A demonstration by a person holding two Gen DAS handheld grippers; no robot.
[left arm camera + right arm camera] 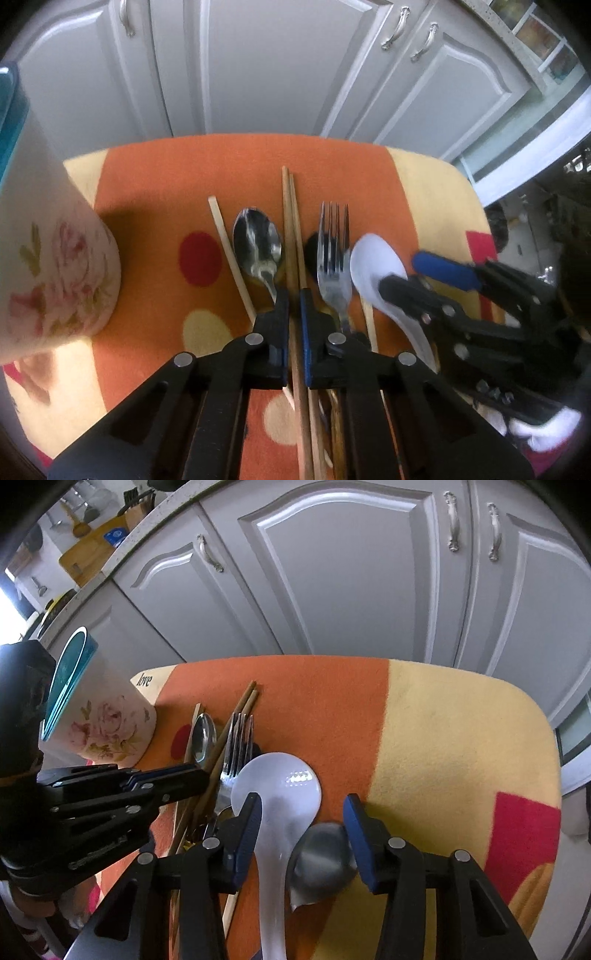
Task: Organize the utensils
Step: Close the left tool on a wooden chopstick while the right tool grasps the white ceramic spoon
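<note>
Several utensils lie side by side on an orange and yellow mat [155, 177]: a pale single chopstick [229, 254], a metal spoon [257, 243], a pair of brown chopsticks [290, 221], a fork [334, 251] and a white plastic spoon [369, 258]. My left gripper [294, 299] points down and is shut on the brown chopsticks, also seen from the side [205, 777]. My right gripper [301, 801] is open and straddles the white spoon [280, 786] and a second metal spoon [323, 853]. Its left pad sits close to the white spoon's neck.
A tall floral cup [55, 258] with a teal rim stands on the mat's left side [107, 723]. Grey cabinet doors [351, 583] rise just behind the mat. The right part of the mat [461, 738] is bare yellow with a red patch.
</note>
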